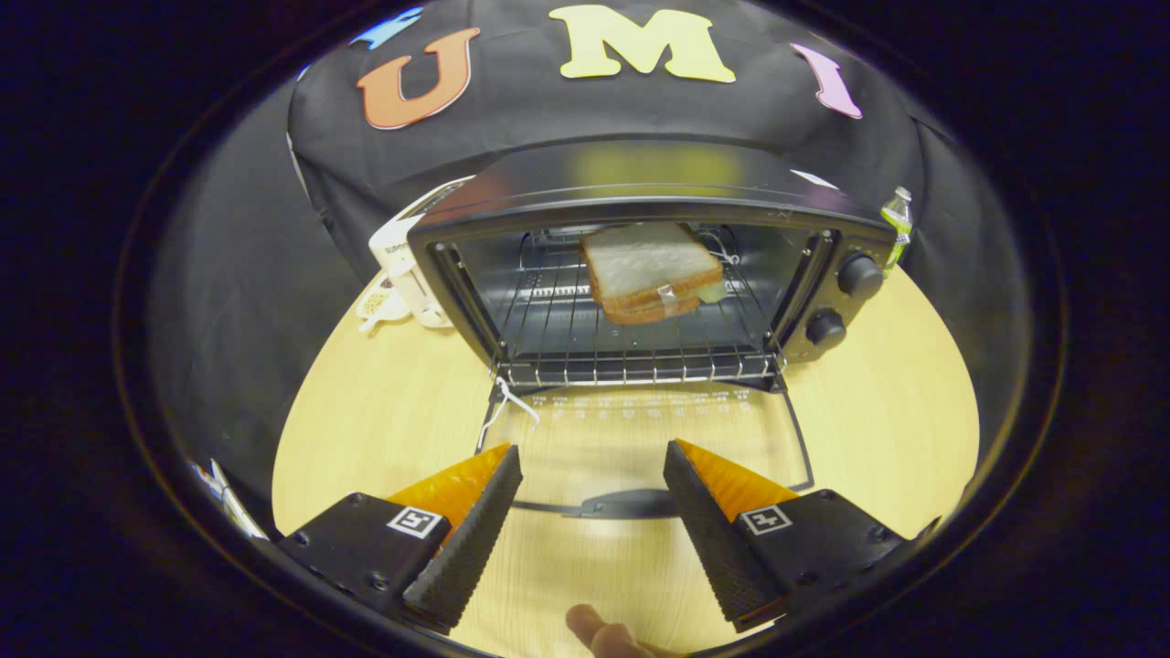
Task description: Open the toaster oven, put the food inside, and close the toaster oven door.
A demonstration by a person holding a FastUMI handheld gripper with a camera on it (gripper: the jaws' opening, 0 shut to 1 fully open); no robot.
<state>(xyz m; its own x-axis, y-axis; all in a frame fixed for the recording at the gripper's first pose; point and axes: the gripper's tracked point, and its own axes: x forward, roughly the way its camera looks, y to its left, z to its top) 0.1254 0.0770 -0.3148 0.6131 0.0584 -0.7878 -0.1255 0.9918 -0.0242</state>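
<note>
Pale wood table (393, 402), black toaster oven (649, 274) at the far side, its glass door (640, 439) folded flat toward you. Your sandwich of white bread (651, 271) already sits on the rack, so closing looks next. Gripper (592, 512) jaws are apart, empty, straddling the door handle (631, 503): hook under it and lift. White appliance (407, 265) far left shouldn't interfere.

A round light-wood table (393, 402) carries everything. On its far side stands a white appliance (402, 260), with a small white dish (379, 306) just in front of it. A green bottle (898, 224) stands at the far edge, against the black cloth wall (512, 128).
</note>
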